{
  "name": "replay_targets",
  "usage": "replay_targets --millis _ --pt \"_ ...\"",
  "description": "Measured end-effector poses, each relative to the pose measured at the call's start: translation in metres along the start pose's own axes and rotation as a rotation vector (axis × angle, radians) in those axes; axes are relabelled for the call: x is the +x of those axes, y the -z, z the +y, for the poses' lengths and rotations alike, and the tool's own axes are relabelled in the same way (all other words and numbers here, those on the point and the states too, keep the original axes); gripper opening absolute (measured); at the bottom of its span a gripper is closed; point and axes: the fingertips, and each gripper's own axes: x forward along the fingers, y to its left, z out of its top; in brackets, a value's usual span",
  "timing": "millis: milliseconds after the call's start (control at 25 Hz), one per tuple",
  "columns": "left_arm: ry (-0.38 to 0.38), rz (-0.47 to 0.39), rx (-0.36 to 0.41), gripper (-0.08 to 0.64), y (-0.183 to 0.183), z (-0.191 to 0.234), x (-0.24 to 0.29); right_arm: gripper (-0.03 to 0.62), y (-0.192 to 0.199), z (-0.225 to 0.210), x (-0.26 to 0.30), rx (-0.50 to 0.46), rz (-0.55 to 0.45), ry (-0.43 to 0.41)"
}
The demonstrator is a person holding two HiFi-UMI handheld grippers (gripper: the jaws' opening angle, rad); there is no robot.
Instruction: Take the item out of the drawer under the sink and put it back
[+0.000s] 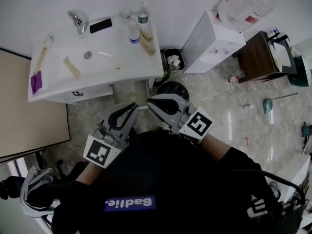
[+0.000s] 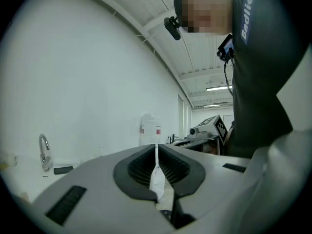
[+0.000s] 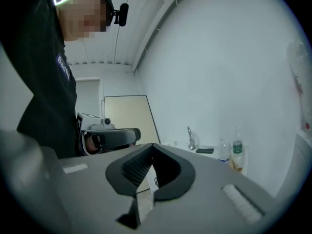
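From the head view, the white sink unit point(image 1: 146, 67) stands ahead of me, and the drawer front point(image 1: 78, 94) below its basin is closed. No item from the drawer shows. I hold both grippers close to my chest, well short of the drawer. My left gripper point(image 1: 133, 107) point(image 2: 156, 147) has its jaws together with nothing between them. To its right my right gripper point(image 1: 150, 103) point(image 3: 152, 147) is also shut and empty. Each gripper shows in the other's view, pointing towards the wall above the sink.
On the sink top are a faucet point(image 1: 78, 21), a black phone point(image 1: 100, 25), two bottles point(image 1: 142, 16) and a purple item point(image 1: 35, 82). A small bin point(image 1: 173, 60), a white cabinet point(image 1: 214, 40) and a brown table point(image 1: 258, 57) stand to the right. A beige panel point(image 1: 29, 111) is at the left.
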Motion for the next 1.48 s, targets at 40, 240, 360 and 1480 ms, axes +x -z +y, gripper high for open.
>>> replay_targets --millis 40,240,360,1480 --pt "0.002 -0.008 -0.005 0.020 -0.001 -0.002 -0.002 0.002 -0.005 0.005 0.000 -0.016 -0.010 -0.010" --pt "-0.006 -0.039 -0.046 0.006 0.003 -0.008 -0.011 0.002 -0.015 0.028 -0.002 -0.087 -0.029 -0.043" --pt "0.002 -0.035 -0.047 0.005 0.004 -0.013 -0.013 0.001 -0.017 0.033 -0.004 -0.095 -0.042 -0.046" --pt "0.006 -0.021 -0.033 0.005 0.008 -0.028 -0.017 0.000 -0.006 0.041 -0.017 -0.088 -0.017 -0.034"
